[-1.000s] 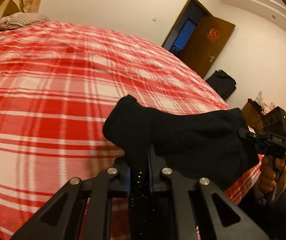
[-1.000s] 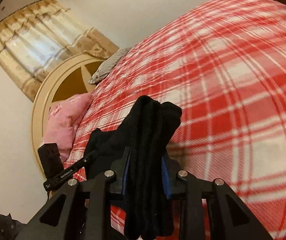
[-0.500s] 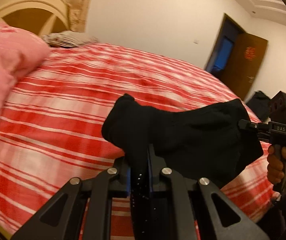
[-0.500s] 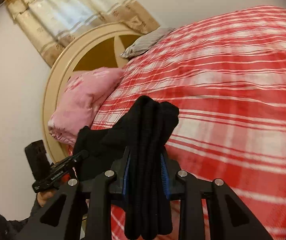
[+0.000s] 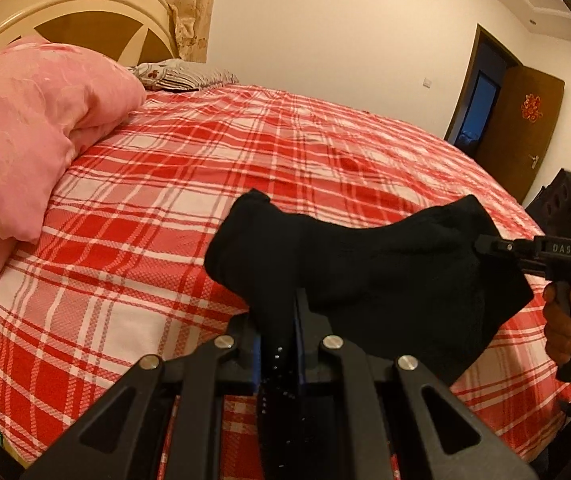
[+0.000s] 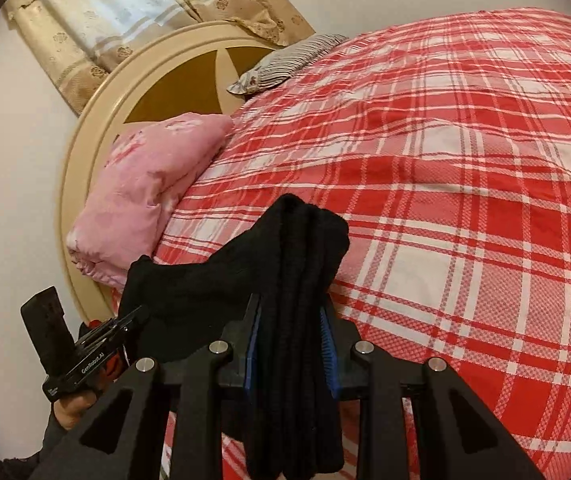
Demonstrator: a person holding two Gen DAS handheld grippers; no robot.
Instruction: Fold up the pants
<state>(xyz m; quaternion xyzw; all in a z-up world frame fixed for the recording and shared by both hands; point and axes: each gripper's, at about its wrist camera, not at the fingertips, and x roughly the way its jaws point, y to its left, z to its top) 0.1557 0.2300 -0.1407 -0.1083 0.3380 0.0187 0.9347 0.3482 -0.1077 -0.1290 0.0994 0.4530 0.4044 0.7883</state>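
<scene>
While both claws grip, pants (image 5: 385, 276) hang taut

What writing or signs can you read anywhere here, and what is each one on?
"DAS": on the right gripper, seen from the left wrist.
"GenRobot.AI": on the left gripper, seen from the right wrist; smaller print beside it is unreadable.
Red ornament on the brown door: too blurred to read.

Left gripper (image 5: 277, 320) and right gripper (image 6: 291, 320) both clamped, level.
</scene>
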